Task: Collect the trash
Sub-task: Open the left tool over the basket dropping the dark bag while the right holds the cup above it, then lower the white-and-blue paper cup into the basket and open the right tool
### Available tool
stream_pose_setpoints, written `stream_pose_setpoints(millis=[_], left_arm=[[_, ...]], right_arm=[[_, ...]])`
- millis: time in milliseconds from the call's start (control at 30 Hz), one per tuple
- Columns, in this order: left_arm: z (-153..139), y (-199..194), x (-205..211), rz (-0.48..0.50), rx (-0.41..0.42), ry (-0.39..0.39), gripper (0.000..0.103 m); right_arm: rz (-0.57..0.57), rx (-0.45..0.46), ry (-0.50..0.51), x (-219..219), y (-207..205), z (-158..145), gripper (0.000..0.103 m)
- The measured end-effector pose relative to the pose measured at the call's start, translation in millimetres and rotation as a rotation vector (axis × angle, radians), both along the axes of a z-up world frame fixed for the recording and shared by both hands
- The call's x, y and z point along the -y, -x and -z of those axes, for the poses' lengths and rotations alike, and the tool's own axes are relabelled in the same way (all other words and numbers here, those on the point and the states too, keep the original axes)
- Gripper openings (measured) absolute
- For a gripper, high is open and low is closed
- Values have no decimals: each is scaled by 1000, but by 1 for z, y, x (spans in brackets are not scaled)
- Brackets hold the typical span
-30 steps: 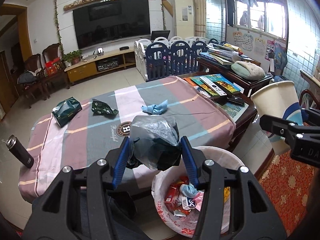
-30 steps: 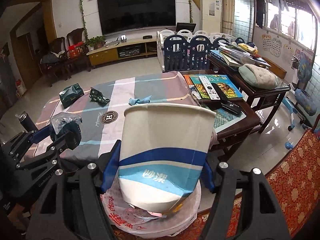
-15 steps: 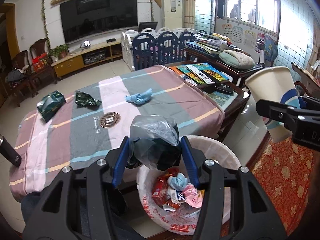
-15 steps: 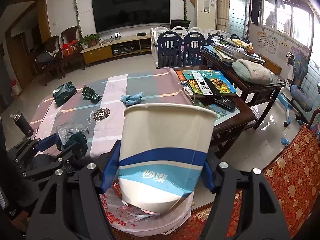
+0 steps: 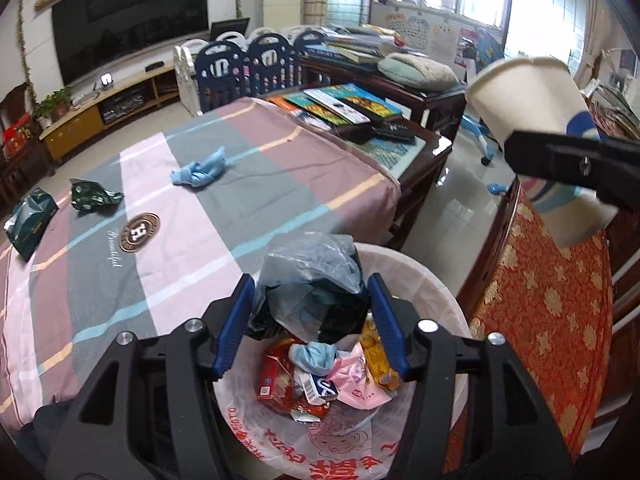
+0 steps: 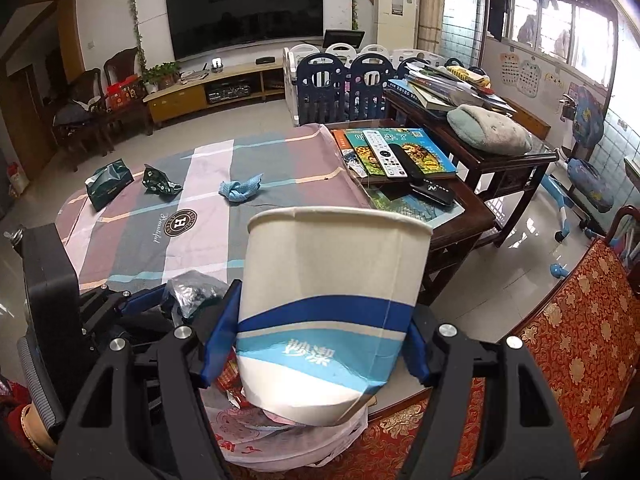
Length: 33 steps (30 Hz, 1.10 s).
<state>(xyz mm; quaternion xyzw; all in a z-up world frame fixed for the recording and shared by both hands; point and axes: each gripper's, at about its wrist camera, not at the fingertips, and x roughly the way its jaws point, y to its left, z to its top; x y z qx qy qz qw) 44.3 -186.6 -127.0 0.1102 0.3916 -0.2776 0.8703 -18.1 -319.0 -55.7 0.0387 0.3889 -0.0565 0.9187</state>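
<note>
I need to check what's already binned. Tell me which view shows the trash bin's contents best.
The left wrist view: it looks straight into the trash bin, showing wrappers and tissue. The right wrist view shows only its liner edge, mostly hidden behind the paper cup.

White cup with blue bands; pink-and-grey striped tablecloth; red, gold-flowered cushion; crumpled blue tissue.

Both grippers are looking the same. The left gripper is showing two big black plastic arms with triangle holes, round silver screws on top, and bright blue fingers. The right gripper is showing matching black arms, silver screws and blue fingers. At the bottom corner, a gold bangle is peeking out.
</note>
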Motion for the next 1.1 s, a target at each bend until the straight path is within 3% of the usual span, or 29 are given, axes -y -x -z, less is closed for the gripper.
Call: stream_pose_setpoints(millis=[67, 167, 667, 900, 1100], left_arm=[[8, 3, 4, 27, -11, -15, 80], [10, 8, 5, 22, 27, -62, 86], [-19, -1, -44, -225, 121, -110, 88], [-30, -2, -60, -277, 133, -92, 88], [-31, -5, -67, -300, 123, -77, 88]], right_arm=[[4, -13, -8, 1, -2, 4, 69], [-2, -34, -22, 0, -5, 10, 69], [-56, -97, -47, -18, -14, 34, 69], [-89, -156, -65, -31, -24, 59, 69], [-79, -251, -76, -37, -36, 100, 69]])
